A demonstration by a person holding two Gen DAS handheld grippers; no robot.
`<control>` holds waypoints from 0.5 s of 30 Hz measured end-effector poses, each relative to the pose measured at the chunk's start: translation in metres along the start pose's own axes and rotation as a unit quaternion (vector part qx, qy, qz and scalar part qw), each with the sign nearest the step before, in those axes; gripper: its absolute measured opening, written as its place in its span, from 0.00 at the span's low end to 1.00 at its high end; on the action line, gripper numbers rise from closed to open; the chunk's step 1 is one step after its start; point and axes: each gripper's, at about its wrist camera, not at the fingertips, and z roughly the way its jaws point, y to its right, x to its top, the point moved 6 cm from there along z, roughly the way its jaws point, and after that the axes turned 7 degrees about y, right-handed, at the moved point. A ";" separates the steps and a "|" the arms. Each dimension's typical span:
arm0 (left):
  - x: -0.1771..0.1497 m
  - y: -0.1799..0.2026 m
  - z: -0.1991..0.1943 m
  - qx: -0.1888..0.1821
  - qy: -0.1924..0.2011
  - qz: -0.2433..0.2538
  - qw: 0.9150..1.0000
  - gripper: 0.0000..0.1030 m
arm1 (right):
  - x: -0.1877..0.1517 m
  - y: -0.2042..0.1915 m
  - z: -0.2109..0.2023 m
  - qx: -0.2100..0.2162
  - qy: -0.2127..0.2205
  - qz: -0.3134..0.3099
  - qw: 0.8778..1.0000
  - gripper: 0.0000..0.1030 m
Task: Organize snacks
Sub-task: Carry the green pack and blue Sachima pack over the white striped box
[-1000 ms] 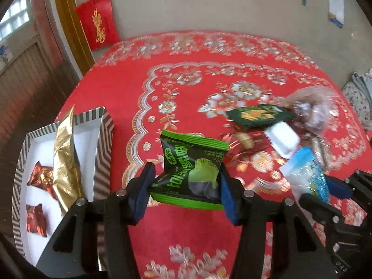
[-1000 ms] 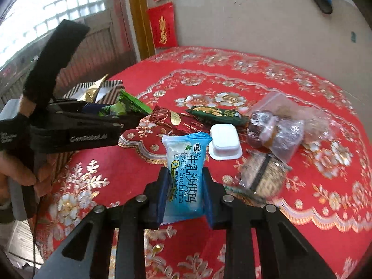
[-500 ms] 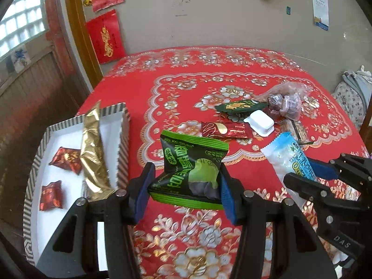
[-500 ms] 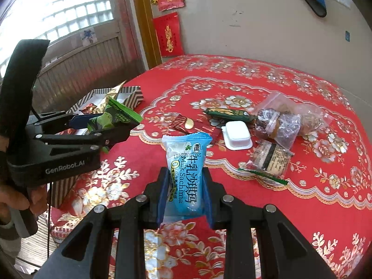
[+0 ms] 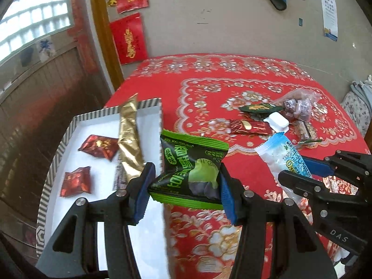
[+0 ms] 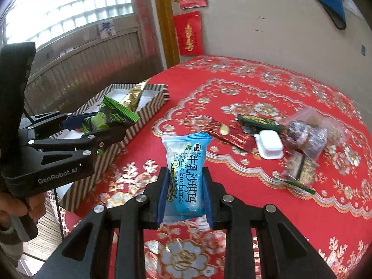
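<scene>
Left gripper (image 5: pixel 184 186) jaws clamp green packet (image 5: pixel 189 169); right gripper (image 6: pixel 184 191) blue packet (image 6: pixel 187 162).

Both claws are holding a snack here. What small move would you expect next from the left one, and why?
Probably carry the green packet a little further left and lower it over the striped box, then open. The left claw grips it at the box's right edge, above the tablecloth, and the box already holds two red packets and a gold one.

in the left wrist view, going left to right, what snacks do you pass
small red packets in the striped box → gold packet → green packet in the left gripper → blue packet in the right gripper
</scene>
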 end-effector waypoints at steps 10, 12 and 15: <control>-0.012 -0.036 -0.011 0.029 0.004 -0.021 0.999 0.53 | 0.008 -0.033 0.009 0.022 -0.004 -0.026 0.999 0.26; -0.015 -0.041 -0.013 0.033 0.004 -0.024 0.999 0.53 | 0.008 -0.039 0.011 0.025 -0.005 -0.031 0.999 0.26; -0.018 -0.049 -0.015 0.037 0.004 -0.029 0.999 0.53 | 0.010 -0.048 0.014 0.030 -0.008 -0.040 0.999 0.26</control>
